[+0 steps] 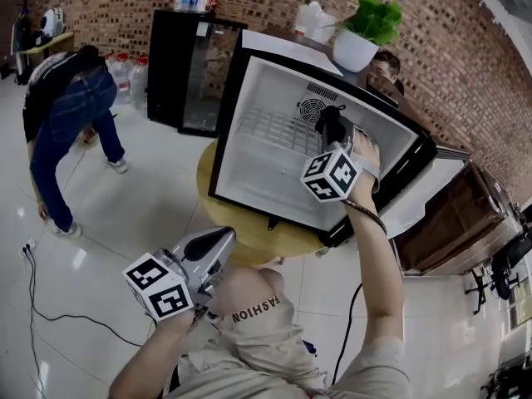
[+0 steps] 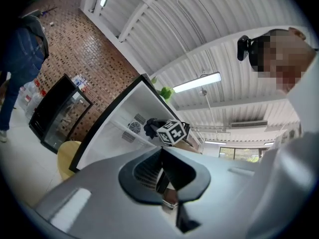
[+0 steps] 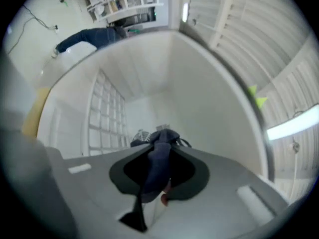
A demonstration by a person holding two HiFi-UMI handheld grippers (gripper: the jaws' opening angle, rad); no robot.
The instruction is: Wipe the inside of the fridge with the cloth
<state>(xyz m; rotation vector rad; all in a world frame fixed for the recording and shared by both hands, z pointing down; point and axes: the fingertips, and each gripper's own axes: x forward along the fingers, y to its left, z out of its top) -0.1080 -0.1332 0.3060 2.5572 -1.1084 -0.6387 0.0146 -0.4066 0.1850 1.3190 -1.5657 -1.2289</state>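
Observation:
A white mini fridge [image 1: 249,181] stands open on a round yellow table [image 1: 249,241]. My right gripper [image 1: 334,131] reaches into it near the back-wall fan, shut on a dark cloth [image 1: 327,116]. In the right gripper view the cloth [image 3: 154,171] runs between the closed jaws and bunches at the right gripper's [image 3: 160,144] tip, close to the white inner wall beside the wire shelf [image 3: 104,118]. My left gripper [image 1: 221,243] is held low outside the fridge, shut and empty. In the left gripper view its [image 2: 160,158] jaws meet, and the fridge [image 2: 117,126] and cloth [image 2: 151,127] lie beyond.
A person [image 1: 62,110] bends over on the floor at the left. A black glass-door cabinet [image 1: 187,69] stands behind the fridge with water bottles beside it. A potted plant [image 1: 363,30] sits on the fridge top. The fridge door [image 1: 428,199] hangs open to the right. A cable [image 1: 50,310] trails on the floor.

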